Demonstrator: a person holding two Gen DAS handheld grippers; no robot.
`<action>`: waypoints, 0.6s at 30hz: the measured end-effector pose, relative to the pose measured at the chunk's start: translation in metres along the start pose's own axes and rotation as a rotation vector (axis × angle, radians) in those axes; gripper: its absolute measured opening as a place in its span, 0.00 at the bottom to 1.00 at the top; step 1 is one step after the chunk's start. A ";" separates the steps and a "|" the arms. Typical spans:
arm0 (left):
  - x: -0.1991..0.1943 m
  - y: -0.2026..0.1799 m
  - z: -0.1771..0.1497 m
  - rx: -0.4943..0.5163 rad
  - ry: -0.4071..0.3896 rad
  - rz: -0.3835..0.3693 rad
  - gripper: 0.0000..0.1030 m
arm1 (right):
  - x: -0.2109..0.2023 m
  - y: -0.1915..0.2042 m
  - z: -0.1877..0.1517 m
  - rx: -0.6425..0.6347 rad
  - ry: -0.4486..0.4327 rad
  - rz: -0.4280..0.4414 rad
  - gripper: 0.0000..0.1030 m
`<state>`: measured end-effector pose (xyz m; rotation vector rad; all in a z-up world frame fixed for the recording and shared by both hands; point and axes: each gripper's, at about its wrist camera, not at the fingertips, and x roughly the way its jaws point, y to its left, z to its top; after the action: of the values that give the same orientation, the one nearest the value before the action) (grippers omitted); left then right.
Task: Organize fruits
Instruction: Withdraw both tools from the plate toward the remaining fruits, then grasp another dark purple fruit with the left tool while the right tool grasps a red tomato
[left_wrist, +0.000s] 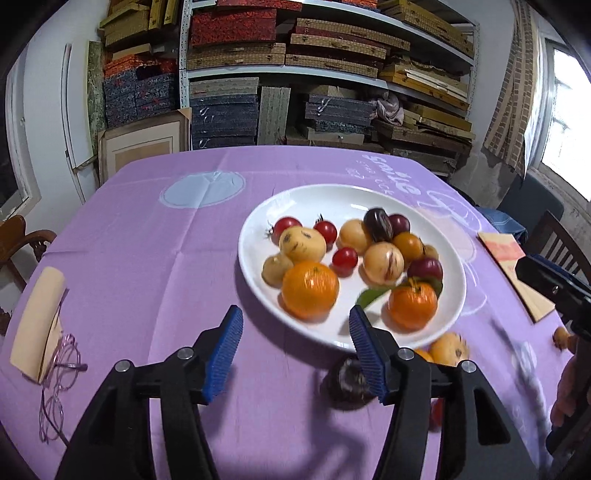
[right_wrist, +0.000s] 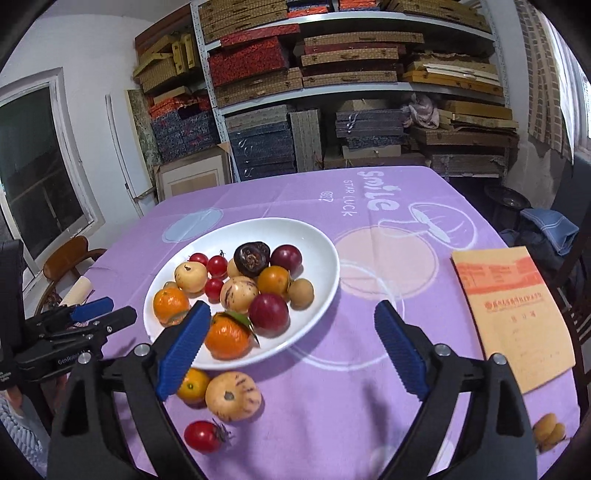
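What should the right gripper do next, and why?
Probably ease down over the pale striped fruit on the cloth. The right gripper is open and empty, most fruit already sits on the plate, and this one lies loose just outside the rim beside a small orange and a tomato.

My right claw (right_wrist: 290, 349) stands wide open above the purple tablecloth (right_wrist: 332, 406), with nothing between its blue pads (right_wrist: 183, 347), just beside the near rim of the white plate (right_wrist: 317, 236) full of fruits. On the cloth before the plate lie a small orange (right_wrist: 194, 384), a pale striped fruit (right_wrist: 233, 396) touching it, and a red tomato (right_wrist: 202, 436). The other claw (right_wrist: 92, 317) is at the left edge, and a tan booklet (right_wrist: 513, 314) lies at the right.
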<state>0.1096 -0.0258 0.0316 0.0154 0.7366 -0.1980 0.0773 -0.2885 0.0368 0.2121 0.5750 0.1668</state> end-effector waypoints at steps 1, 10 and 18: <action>-0.001 -0.003 -0.010 0.003 0.010 -0.003 0.59 | -0.006 -0.003 -0.007 0.014 -0.014 0.002 0.88; 0.008 -0.009 -0.036 -0.014 0.050 -0.038 0.59 | -0.020 -0.017 -0.030 0.054 -0.042 0.018 0.92; 0.022 -0.022 -0.034 0.006 0.074 -0.052 0.59 | -0.016 -0.025 -0.028 0.103 -0.025 0.037 0.92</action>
<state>0.0991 -0.0487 -0.0071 0.0093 0.8108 -0.2506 0.0513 -0.3121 0.0161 0.3243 0.5558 0.1699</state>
